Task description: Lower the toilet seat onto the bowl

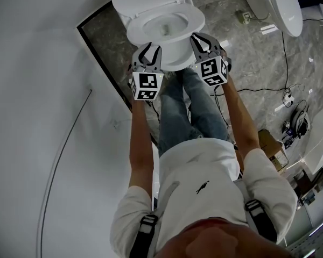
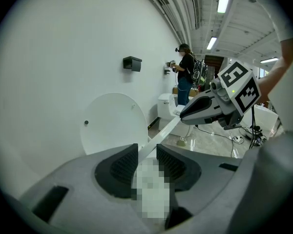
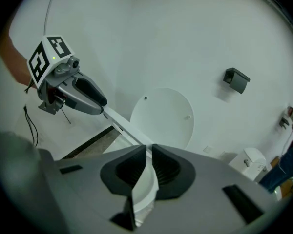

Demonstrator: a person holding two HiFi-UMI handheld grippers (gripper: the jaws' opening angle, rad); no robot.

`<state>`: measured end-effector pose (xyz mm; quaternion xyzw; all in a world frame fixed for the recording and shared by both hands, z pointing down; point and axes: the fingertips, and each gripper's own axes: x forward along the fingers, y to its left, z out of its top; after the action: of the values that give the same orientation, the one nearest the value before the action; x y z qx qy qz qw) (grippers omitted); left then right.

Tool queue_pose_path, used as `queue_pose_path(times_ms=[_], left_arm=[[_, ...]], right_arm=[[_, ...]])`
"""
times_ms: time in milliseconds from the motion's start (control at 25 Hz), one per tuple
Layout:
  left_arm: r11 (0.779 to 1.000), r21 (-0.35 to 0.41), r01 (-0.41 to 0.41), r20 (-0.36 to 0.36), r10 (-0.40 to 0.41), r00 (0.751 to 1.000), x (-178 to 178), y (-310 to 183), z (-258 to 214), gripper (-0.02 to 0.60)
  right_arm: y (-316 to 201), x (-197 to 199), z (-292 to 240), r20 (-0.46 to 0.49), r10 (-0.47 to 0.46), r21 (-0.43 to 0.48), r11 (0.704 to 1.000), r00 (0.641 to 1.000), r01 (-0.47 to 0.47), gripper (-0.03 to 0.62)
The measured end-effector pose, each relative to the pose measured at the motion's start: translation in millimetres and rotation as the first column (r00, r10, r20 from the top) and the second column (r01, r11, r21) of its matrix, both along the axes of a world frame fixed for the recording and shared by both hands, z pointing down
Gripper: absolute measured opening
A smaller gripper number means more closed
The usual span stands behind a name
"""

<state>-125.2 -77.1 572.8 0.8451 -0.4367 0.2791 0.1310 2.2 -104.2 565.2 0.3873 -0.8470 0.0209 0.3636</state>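
A white toilet (image 1: 175, 52) stands against the wall, its round lid (image 2: 112, 126) (image 3: 163, 118) upright behind it. The seat ring (image 1: 167, 23) hangs low over the bowl; whether it touches the rim I cannot tell. My left gripper (image 1: 149, 50) is shut on the seat's front left edge, my right gripper (image 1: 201, 40) on its front right edge. In the left gripper view the seat (image 2: 162, 134) runs as a thin white strip from my left gripper (image 2: 147, 155) across to the right gripper (image 2: 210, 106). The right gripper view mirrors this: right gripper (image 3: 149, 152), seat (image 3: 124, 128), left gripper (image 3: 75, 96).
A second toilet (image 1: 282, 4) stands at the back right, with cables (image 1: 288, 95) and boxes (image 1: 272, 147) on the marble floor to the right. A dark threshold strip (image 1: 105, 58) edges the floor at left. A black box (image 2: 132, 62) is on the wall; another person (image 2: 185, 79) stands far off.
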Motion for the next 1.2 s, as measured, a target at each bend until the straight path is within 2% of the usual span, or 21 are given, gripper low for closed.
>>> queue_pose_path(times_ms=[920, 1200], left_arm=[[0.993, -0.116, 0.021, 0.002, -0.021, 1.0, 14.8, 54.9, 40.7, 0.124], [0.984, -0.167, 0.059, 0.008, -0.058, 0.998, 21.5, 74.6, 55.6, 0.124]], right_arm=[[53.7, 13.2, 43.2, -0.016, -0.041, -0.127, 0.991, 0.999, 0.038, 0.054], [73.9, 18.9, 58.7, -0.016, -0.065, -0.186, 0.981, 0.998, 0.061, 0.054]])
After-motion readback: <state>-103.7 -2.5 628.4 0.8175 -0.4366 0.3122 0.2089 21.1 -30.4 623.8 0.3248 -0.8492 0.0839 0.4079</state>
